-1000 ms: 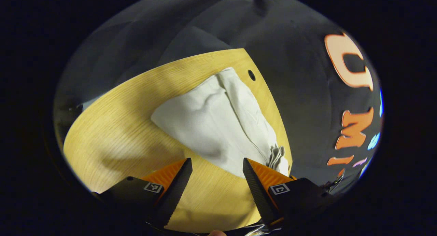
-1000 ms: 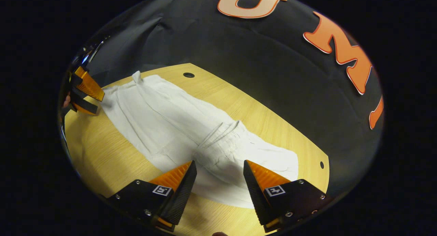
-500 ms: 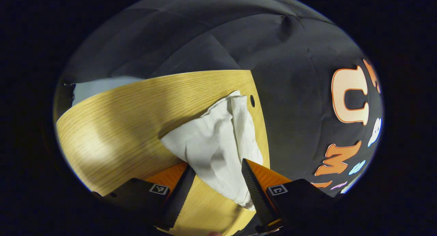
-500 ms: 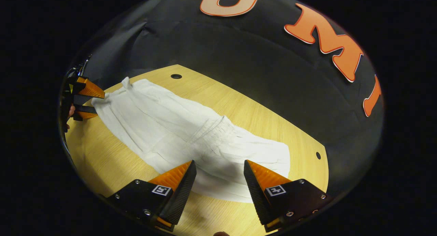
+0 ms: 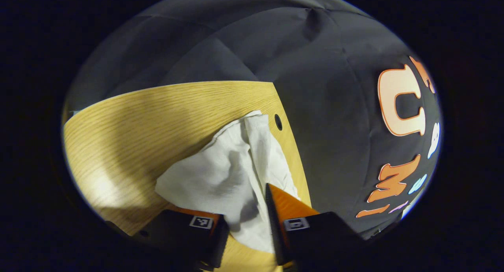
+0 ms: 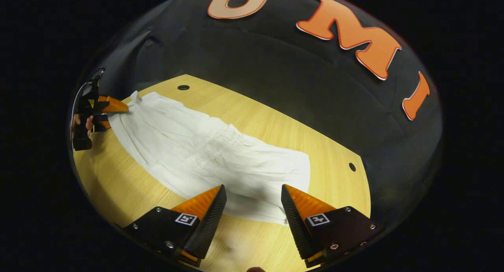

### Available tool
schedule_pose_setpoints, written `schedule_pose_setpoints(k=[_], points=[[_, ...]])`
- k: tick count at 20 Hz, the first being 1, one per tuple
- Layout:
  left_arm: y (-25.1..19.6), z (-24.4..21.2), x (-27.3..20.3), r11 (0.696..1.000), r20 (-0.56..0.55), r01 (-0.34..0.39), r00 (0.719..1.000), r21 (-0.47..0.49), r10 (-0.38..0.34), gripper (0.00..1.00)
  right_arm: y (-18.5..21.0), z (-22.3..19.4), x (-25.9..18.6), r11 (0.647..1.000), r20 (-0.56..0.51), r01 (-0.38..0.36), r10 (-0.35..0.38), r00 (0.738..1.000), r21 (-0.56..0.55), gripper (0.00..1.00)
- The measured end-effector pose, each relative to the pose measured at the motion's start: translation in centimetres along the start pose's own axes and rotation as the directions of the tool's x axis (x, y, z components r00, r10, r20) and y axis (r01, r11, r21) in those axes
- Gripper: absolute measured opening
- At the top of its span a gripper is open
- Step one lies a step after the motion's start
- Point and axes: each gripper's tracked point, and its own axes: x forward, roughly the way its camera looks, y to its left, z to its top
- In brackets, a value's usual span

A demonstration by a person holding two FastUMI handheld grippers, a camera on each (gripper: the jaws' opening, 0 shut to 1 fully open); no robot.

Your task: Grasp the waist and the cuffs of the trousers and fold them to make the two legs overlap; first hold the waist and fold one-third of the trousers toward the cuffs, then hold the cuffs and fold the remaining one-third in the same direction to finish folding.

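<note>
table (image 6: 299,134): light wood grain, rounded edge | holes: one round hole (image 6: 183,87) near the far corner, another hole (image 6: 352,167) near the right edge | wall (image 6: 256,63): black cloth, creased, behind the table

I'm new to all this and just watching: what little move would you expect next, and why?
Probably the left tongs lift the cuff end and carry it toward the waist fold: the trousers bunch between their fingers, the waist third already lies folded over, and the right tongs hang open above the cloth.
</note>
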Motion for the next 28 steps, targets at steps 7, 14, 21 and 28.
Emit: schedule_pose_setpoints(k=[7, 14, 21, 28], points=[[-3.5, 0.3, -2.7, 0.995, 0.034, -0.015, 0.999, 0.1, 0.011, 0.07, -2.9, -0.4, -1.1, 0.998, 0.023, 0.008, -0.009, 1.0, 0.055, 0.86], [-12.6, -0.1, -6.1, 0.98, 0.084, 0.022, 0.996, 0.197, -0.039, 0.07, -5.8, -0.2, -2.5, 0.995, 0.075, -0.003, -0.004, 0.997, 0.097, 0.88], [-22.9, -2.9, -6.4, 0.942, 0.082, 0.06, 0.992, 0.33, -0.092, 0.07, -9.9, -0.4, -3.3, 0.99, 0.117, -0.013, -0.004, 0.993, 0.143, 0.9], [-30.7, -7.8, -3.7, 0.907, 0.036, 0.09, 0.993, 0.412, -0.115, 0.07, -13.0, -1.6, -4.5, 0.978, 0.141, -0.018, -0.012, 0.99, 0.206, 0.92]])
